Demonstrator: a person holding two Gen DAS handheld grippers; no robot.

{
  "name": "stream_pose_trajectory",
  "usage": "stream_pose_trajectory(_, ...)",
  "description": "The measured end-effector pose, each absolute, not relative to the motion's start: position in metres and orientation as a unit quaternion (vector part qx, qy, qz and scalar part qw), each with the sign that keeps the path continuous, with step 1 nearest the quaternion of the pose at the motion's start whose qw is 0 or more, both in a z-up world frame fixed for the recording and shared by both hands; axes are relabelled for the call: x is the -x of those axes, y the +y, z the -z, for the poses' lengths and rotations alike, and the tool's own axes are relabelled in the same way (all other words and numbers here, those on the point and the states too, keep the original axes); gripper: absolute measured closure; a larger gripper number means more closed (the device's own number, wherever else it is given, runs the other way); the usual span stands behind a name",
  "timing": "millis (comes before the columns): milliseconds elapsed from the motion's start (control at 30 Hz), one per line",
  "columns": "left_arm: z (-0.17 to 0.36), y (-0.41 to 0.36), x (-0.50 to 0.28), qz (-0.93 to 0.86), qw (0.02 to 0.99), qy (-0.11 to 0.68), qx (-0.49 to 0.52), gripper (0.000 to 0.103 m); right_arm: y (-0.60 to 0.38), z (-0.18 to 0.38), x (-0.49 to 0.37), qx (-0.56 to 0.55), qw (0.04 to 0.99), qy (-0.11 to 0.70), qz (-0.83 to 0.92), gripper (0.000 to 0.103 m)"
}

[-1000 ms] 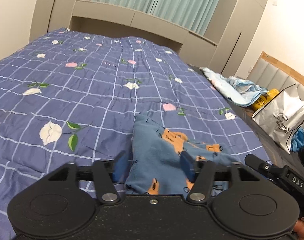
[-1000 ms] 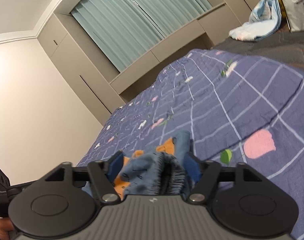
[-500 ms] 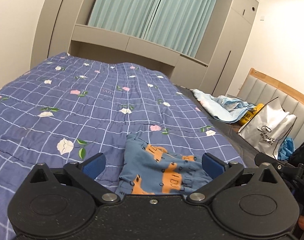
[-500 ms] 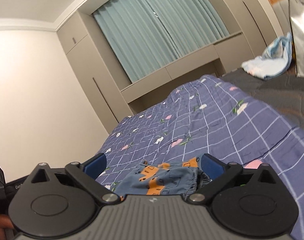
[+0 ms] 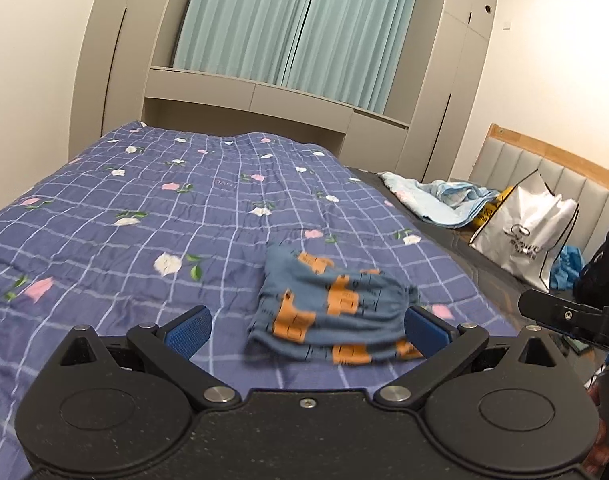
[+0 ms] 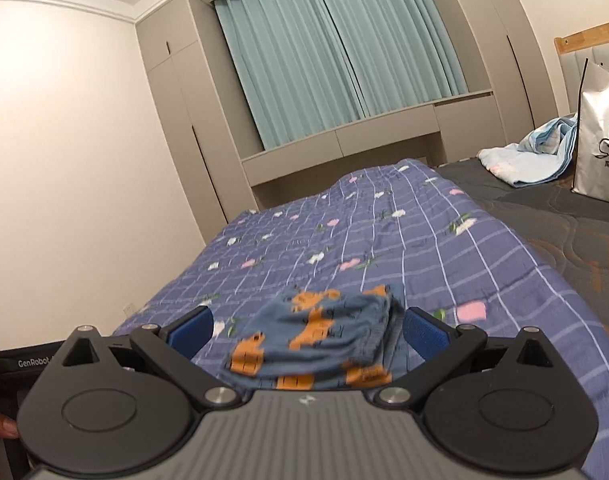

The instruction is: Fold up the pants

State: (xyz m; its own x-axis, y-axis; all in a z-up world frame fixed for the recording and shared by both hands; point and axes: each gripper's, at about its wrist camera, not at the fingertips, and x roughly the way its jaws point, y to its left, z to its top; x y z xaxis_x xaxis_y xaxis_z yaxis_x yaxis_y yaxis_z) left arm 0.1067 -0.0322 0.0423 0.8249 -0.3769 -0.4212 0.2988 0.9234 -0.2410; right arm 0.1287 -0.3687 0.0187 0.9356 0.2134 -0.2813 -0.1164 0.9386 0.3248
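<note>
The blue pants [image 5: 328, 308] with orange print lie folded into a small bundle on the purple flowered quilt [image 5: 144, 216]. In the left wrist view my left gripper [image 5: 306, 330] stands wide open just short of the bundle, its blue pads apart and touching no cloth. The right wrist view shows the same pants [image 6: 320, 336] from the other side, with my right gripper [image 6: 306, 330] also wide open and pulled back above them. A part of the right gripper [image 5: 564, 316] shows at the right edge of the left view.
A light blue blanket [image 5: 440, 200] and a white shopping bag [image 5: 524, 232] lie on the dark grey mattress [image 6: 544, 216] to the right. Cabinets and teal curtains [image 5: 296, 28] stand behind the bed. A padded headboard [image 5: 544, 168] runs along the right wall.
Both grippers were partly closed around the pants' cloth a second ago; their jaws have spread wide, let the cloth go, and drawn back and up. The bundle now rests on the quilt.
</note>
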Motion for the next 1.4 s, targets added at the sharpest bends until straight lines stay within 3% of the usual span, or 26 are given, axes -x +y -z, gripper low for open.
stream_pose_trajectory(600,-0.006,-0.017,-0.036,0.141,0.955,0.257,0.041,0.001,-0.327,0.014,-0.076,-0.075,0.975,0.2,-0.063,0.0)
stream_pose_trajectory(1400,-0.007,-0.016,-0.03,0.13,0.956,0.26,0.043,0.001,-0.327,0.012,-0.07,-0.065,0.975,0.205,-0.063,0.0)
